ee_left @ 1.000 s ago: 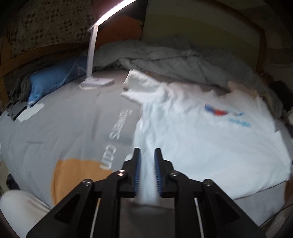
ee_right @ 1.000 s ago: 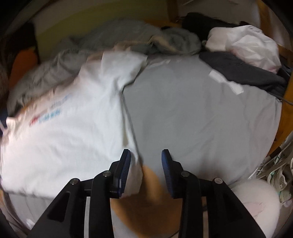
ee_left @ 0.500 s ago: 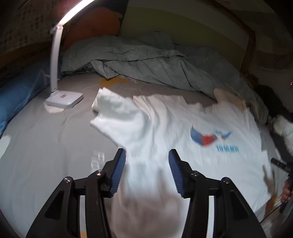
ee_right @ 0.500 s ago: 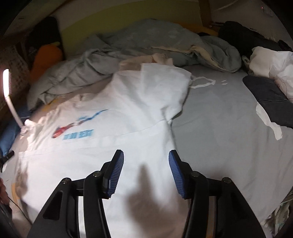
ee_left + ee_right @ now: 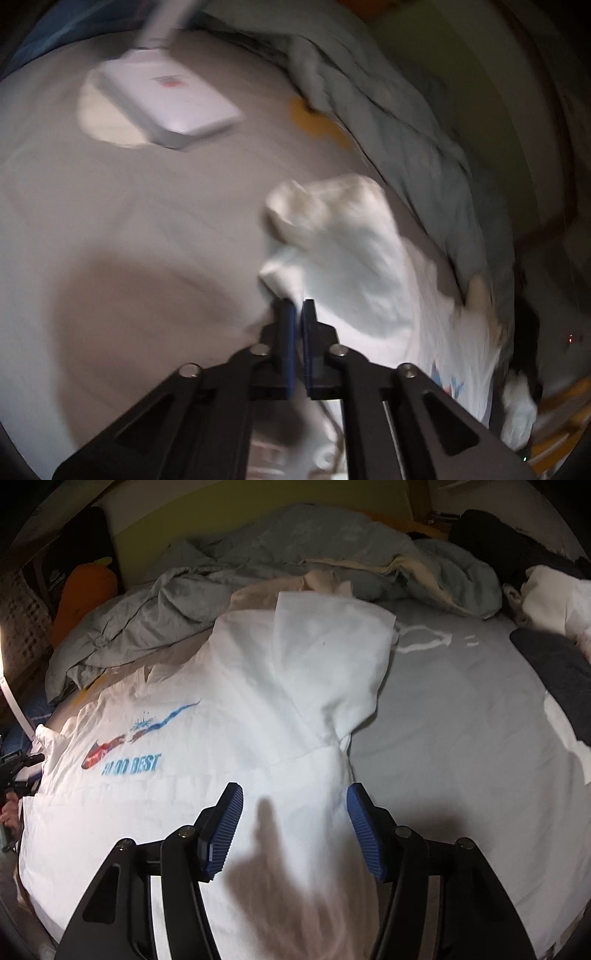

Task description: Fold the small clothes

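Left wrist view smears with motion: lamp (image 5: 162, 99) stem cut off up top, shirt (image 5: 354, 266) print blurred, sleeve pinch unclear.

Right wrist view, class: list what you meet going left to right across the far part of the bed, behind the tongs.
Orange cushion → grey duvet → T-shirt sleeve → white outline on the sheet → dark garment.

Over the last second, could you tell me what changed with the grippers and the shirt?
The left gripper swung to the white T-shirt sleeve and its jaws closed there; whether cloth is pinched is unclear. The right gripper jaws have been opening above the shirt, which stayed flat.
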